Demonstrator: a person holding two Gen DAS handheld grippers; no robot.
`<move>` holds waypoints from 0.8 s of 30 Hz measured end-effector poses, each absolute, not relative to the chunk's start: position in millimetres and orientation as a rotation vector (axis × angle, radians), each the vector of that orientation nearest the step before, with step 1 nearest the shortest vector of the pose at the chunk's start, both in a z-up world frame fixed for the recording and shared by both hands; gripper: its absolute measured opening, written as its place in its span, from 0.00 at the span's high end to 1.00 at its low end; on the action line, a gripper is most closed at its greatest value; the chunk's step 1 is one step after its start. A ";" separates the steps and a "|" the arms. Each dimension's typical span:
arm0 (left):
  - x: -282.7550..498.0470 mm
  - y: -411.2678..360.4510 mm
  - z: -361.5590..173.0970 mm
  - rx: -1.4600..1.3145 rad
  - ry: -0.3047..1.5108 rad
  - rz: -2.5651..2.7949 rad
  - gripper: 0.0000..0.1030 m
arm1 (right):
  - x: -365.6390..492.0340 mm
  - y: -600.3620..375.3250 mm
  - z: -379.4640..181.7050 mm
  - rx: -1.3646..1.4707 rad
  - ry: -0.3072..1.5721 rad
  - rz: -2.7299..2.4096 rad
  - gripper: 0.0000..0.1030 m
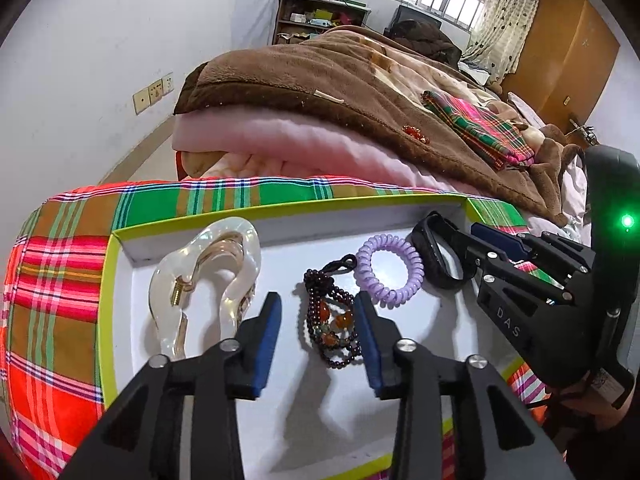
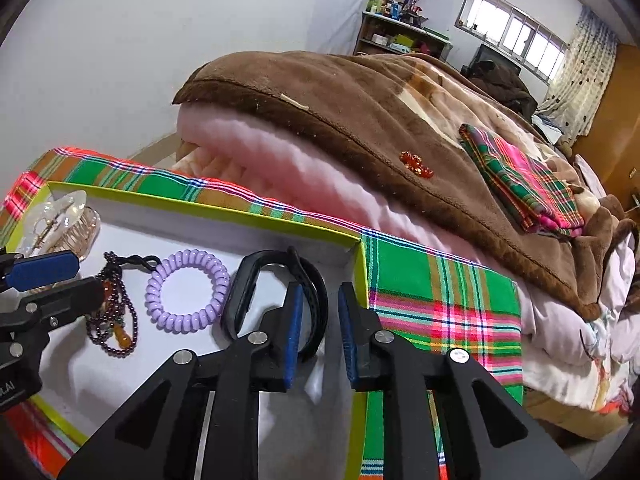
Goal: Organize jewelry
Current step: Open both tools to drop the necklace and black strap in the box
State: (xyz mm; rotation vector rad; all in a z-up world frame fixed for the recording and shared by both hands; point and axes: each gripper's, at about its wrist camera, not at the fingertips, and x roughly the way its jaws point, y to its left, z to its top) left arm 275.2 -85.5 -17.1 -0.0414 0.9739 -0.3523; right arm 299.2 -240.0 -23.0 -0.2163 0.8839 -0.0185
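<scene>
White capitals reading "DAS" run along the black finger arm of the right gripper (image 1: 444, 254), seen from the left wrist camera. No other lettering in either view can be read whole.

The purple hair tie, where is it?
The purple hair tie lies in the white box, right of the bead necklace and left of the black band, in both views.

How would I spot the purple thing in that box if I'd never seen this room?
On the plaid cloth before the bed sits a shallow white box with a yellow-green rim. The purple coil hair tie lies inside, between a dark beaded bracelet and a black band. It alone is a pale lilac spiral ring.
</scene>
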 end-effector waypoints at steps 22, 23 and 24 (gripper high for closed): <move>211.2 -72.9 26.5 -0.021 0.865 -0.356 0.49 | 219.3 -240.8 29.9 -0.113 0.750 0.034 0.68; 206.9 -70.3 27.3 -0.025 0.864 -0.357 0.49 | 213.5 -241.4 30.2 -0.112 0.749 0.040 0.68; 201.3 -66.7 28.2 -0.032 0.858 -0.358 0.49 | 208.4 -242.5 30.3 -0.111 0.746 0.043 0.68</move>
